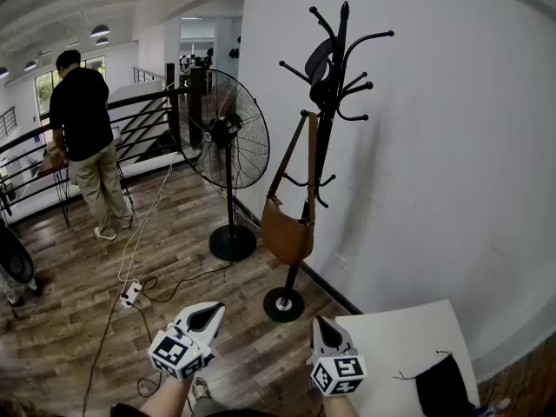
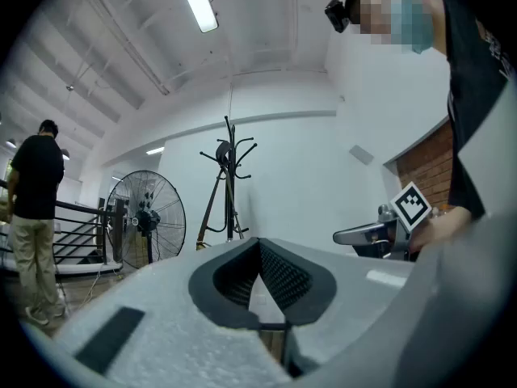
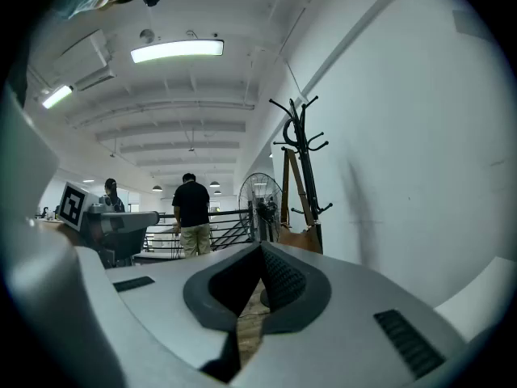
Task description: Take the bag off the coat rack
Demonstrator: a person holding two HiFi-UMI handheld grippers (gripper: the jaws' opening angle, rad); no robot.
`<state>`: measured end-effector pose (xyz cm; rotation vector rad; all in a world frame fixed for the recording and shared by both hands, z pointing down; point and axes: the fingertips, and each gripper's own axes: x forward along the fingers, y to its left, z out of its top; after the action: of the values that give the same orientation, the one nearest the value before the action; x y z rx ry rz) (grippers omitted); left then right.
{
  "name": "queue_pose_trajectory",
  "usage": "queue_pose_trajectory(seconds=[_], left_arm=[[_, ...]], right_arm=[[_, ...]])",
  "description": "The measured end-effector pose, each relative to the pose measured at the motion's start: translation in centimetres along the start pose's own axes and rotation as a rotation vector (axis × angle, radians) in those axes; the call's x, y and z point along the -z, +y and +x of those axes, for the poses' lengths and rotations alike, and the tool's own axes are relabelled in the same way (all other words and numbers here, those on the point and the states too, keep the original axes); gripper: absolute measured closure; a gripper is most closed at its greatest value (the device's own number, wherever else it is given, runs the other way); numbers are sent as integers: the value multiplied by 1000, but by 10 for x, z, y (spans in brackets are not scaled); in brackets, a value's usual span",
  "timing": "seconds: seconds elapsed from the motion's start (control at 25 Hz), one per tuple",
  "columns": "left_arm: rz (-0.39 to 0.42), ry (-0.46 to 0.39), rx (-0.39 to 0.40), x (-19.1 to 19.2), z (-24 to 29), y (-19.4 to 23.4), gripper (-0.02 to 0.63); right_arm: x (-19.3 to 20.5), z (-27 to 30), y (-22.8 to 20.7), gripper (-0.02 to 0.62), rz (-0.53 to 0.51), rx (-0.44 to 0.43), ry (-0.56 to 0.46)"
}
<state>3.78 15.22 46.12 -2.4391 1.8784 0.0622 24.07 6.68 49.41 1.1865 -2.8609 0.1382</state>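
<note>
The brown bag (image 1: 287, 231) hangs by its strap (image 1: 310, 168) from the rack (image 1: 323, 150) beside the white wall (image 1: 452, 146). I hold my left gripper (image 1: 207, 314) and right gripper (image 1: 325, 328) low, jaws together, empty, well short of it.

**Jaws together, bag on the rack ahead**

The right hand-held gripper (image 3: 260, 255) has its jaws together, with nothing between them. Beyond it, a brown bag (image 3: 300, 238) hangs by its strap on the black coat rack (image 3: 300, 132) beside the white wall. A fan (image 3: 266, 200) stands left of the rack, and a person (image 3: 192, 211) stands at a railing.
</note>
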Motion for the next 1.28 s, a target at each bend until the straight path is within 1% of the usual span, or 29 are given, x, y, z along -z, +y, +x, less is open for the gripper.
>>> queue_pose_trajectory(seconds=[0.08, 0.12, 0.24, 0.36, 0.4, 0.44, 0.52, 0.68, 0.84, 1.04, 1.2, 1.28], left_arm=[[-20, 50, 8, 12, 0, -1, 603], [-22, 58, 17, 14, 2, -1, 603], [6, 15, 58, 13, 11, -1, 600], [14, 13, 99, 26, 19, 7, 600], [6, 20, 110, 29, 23, 10, 596], [0, 20, 125, 31, 27, 14, 552], [-14, 18, 151, 34, 34, 23, 543], [-31, 32, 177, 41, 47, 49, 518], [-36, 55, 204, 50, 63, 84, 497], [-35, 47, 247, 52, 84, 128, 497], [-47, 55, 277, 54, 92, 161, 495], [-34, 46, 295, 54, 97, 177, 495]], right_arm=[[-1, 2, 1, 597, 10, -9, -5], [-1, 4, 2, 597, 22, -17, -9], [2, 13, 2, 595, 75, -34, -16], [7, 27, -1, 598, 68, 1, 1], [8, 32, -2, 576, 66, 13, 6], [9, 37, -2, 555, 70, 25, 9], [11, 48, -2, 521, 84, 45, 15], [12, 76, 5, 488, 87, 66, 30], [7, 108, 12, 471, 85, 95, 14], [3, 148, 19, 433, 84, 149, -2], [5, 179, 31, 426, 94, 178, 4], [4, 193, 36, 428, 103, 197, -3]])
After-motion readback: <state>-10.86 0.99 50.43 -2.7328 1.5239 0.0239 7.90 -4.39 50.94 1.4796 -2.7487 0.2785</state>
